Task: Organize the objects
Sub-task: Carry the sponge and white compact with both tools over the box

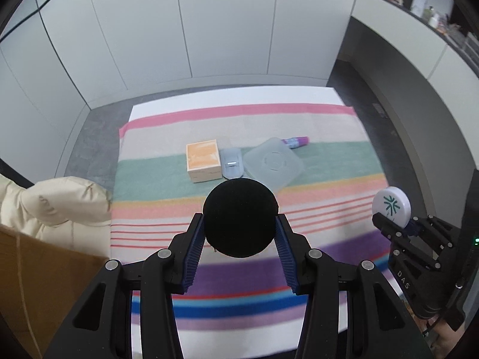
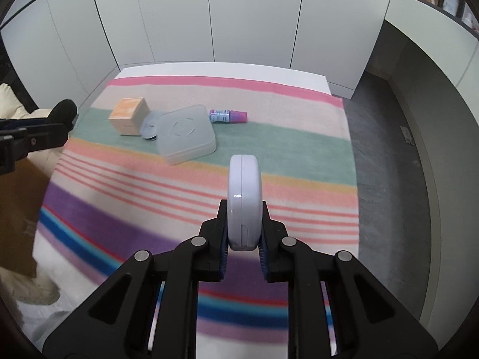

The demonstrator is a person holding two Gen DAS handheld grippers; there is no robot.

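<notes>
Black and round, the soft case point(image 1: 239, 217) sits clamped between the ribbed blue pads of the left hand-held gripper point(image 1: 239, 240), above the striped blanket point(image 1: 314, 197) on the worktop. Its curved sides could squirm out if the squeeze eases. The right hand-held gripper point(image 2: 243, 233) pinches a white round plastic case point(image 2: 244, 200) on edge by its lower rim only, so it may pivot or drop. Both hang near the frosted square lidded box point(image 2: 187, 133), orange carton point(image 2: 128, 115), grey oval case point(image 1: 231, 161) and purple-capped tube point(image 2: 228, 116).
</notes>
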